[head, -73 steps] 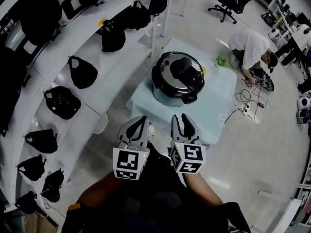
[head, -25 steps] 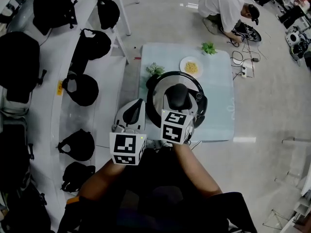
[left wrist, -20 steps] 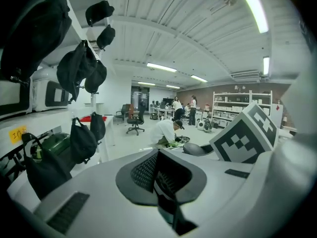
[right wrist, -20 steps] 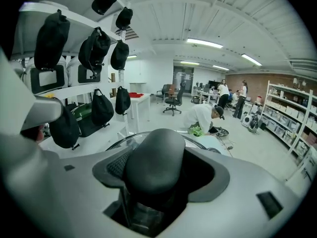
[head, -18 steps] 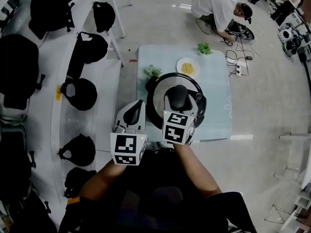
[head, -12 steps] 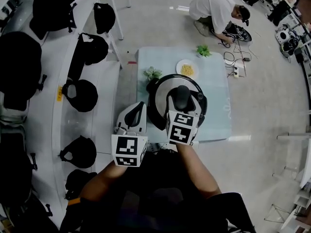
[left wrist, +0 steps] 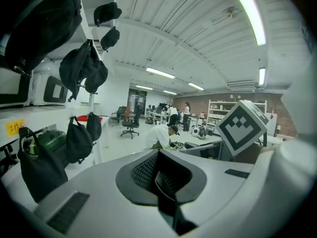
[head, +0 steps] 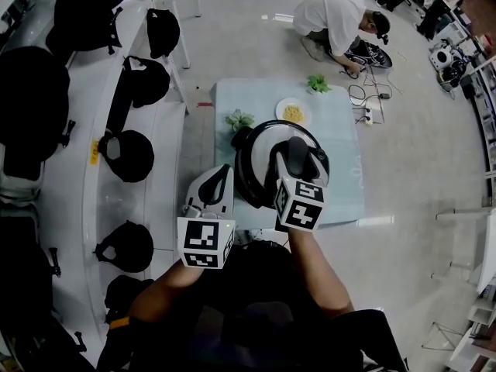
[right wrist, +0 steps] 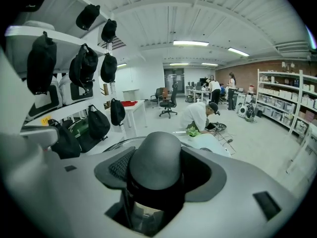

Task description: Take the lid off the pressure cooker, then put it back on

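Pressure cooker lid (head: 262,155) sits on the cooker body (head: 320,169), mid-way across the pale blue table (head: 345,177), straight ahead of the person. Key relation: the lid knob (head: 295,152) stands upright right between the jaws of the right gripper (head: 295,166), which reaches in from the person's side, pointing forward and down. Those jaws have just been closing and the pads look pressed on the knob's sides, so it is grasping the knob. Lid is round, so no long axis to mind; the pull is likely straight up. Can't tell if the lid has left the rim. Left gripper (head: 222,178) is clenched on nothing, just left of the cooker and apart from it; right is the nearer hand. Plate of food (head: 293,113) and a green plant (head: 239,119) sit just behind the cooker, black bags (head: 128,155) hang off to the left, and a crouching person (head: 333,14) is well beyond. Nothing is above the lid, so the way up looks free.
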A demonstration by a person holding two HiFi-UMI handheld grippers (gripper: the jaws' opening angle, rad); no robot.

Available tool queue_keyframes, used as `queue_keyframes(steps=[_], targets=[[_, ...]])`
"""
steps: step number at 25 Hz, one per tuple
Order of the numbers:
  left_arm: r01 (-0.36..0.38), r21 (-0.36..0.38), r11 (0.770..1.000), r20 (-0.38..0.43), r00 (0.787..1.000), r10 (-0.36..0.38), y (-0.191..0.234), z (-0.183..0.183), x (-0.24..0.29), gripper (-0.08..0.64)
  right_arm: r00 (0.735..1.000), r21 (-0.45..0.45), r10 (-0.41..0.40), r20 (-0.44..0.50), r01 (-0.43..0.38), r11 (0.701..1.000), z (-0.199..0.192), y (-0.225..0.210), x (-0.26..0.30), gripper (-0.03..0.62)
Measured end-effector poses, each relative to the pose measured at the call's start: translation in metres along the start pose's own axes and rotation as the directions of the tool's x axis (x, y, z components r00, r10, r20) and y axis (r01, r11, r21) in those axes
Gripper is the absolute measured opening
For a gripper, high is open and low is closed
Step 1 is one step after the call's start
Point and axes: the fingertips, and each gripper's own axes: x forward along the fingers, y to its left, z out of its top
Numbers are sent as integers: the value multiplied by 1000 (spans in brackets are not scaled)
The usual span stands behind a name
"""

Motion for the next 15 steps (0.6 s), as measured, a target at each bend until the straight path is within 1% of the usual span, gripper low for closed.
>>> queue_keyframes(steps=[3, 6, 8, 11, 15], targets=[[8, -4, 1000, 8, 1000, -8, -1, 2, -3, 6, 1000, 7, -12, 22, 12, 1000, 5, -5, -3, 301], [13, -9, 1000, 14, 1000, -13, 0, 3, -5, 6, 997, -54, -34, 63, 37, 998, 14, -7, -9, 301], [15, -13, 1000, 17, 1000, -15, 1, 3, -6, 6, 996, -81, -30, 88, 37, 996, 21, -8, -13, 301], [21, -18, 1000, 23, 1000, -20, -1, 5, -7, 6, 994, -97, -17, 107, 27, 995, 27, -14, -20, 299], [28, -24, 999, 32, 999, -27, -5, 8, -8, 6, 992, -94, -6, 126, 18, 995, 36, -25, -31, 299]])
